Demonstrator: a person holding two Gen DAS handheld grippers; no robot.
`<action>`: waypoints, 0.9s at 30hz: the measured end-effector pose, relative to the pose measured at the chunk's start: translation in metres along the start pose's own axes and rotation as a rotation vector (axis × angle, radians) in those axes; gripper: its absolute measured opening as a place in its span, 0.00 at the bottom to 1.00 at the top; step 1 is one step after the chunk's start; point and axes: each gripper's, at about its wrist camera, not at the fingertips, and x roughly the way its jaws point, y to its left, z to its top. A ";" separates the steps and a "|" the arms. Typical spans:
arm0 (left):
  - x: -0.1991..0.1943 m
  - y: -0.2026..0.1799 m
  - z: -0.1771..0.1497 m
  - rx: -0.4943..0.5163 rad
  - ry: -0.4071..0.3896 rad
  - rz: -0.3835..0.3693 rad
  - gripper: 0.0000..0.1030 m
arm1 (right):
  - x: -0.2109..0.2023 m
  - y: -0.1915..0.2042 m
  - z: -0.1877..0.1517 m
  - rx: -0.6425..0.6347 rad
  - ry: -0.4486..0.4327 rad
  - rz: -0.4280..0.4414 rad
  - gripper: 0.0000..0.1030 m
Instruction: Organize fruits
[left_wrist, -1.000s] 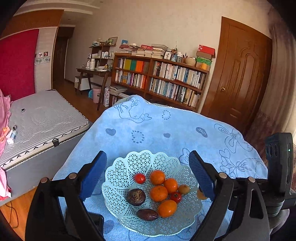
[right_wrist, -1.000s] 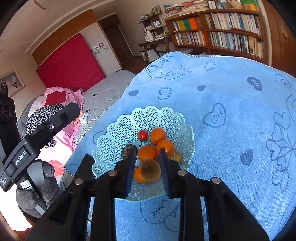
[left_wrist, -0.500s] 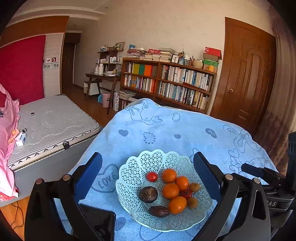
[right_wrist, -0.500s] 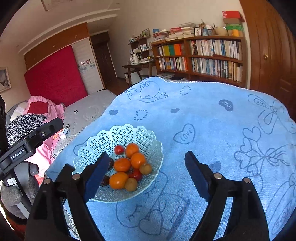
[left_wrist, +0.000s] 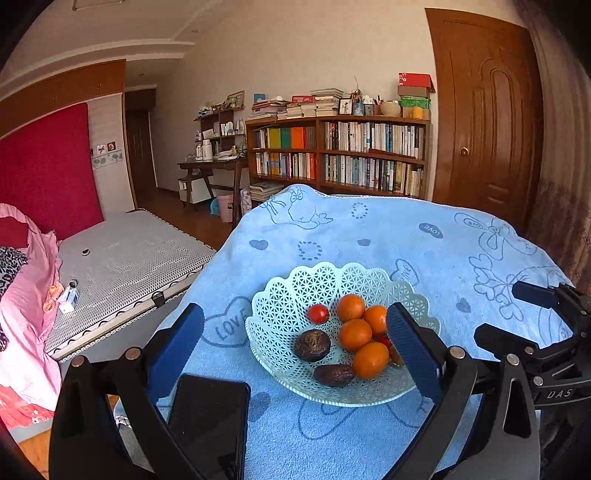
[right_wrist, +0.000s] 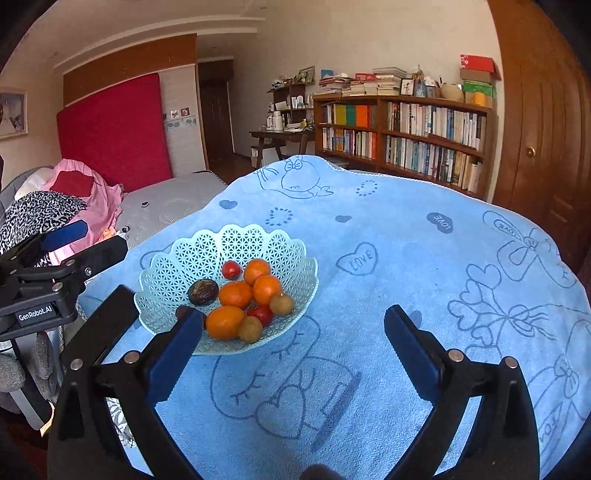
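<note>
Pale-green lattice plastic basket (right_wrist: 184, 258) is sitting on the blue towel (right_wrist: 388, 266) w/ what looks like all the fruit inside it. In the right wrist view I'm counting four oranges (right_wrist: 235, 294), two cherry tomatoes (right_wrist: 231, 269), two small brown-green round fruits (right_wrist: 281, 303), a dark wrinkled round one (left_wrist: 312, 344) and a dark oblong one (left_wrist: 334, 374), the last best seen from the left wrist.

No loose fruit is showing on the towel in either view, so the job is looking basically done, though parts of the cloth behind the fingers are hidden, so can't be 100% sure.

Left gripper (left_wrist: 295, 354) is hovering over the near-left side of the basket, jaws wide apart, nothing between them. Right gripper (right_wrist: 291, 354) is hanging above bare towel just beside the basket's right edge, jaws also wide apart and empty.

A black phone (left_wrist: 208, 417) is lying on the towel near the basket's front-left. What's left, prob: only a check for stragglers, if anything.
</note>
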 end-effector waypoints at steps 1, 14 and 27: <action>-0.002 -0.004 -0.002 0.023 -0.005 0.010 0.97 | 0.001 0.002 -0.002 -0.010 0.003 -0.005 0.95; -0.008 -0.027 -0.010 0.164 -0.028 0.072 0.97 | 0.006 0.018 -0.013 -0.081 0.029 -0.020 0.95; 0.000 -0.023 -0.015 0.161 -0.009 0.099 0.97 | 0.008 0.027 -0.014 -0.104 0.046 -0.026 0.95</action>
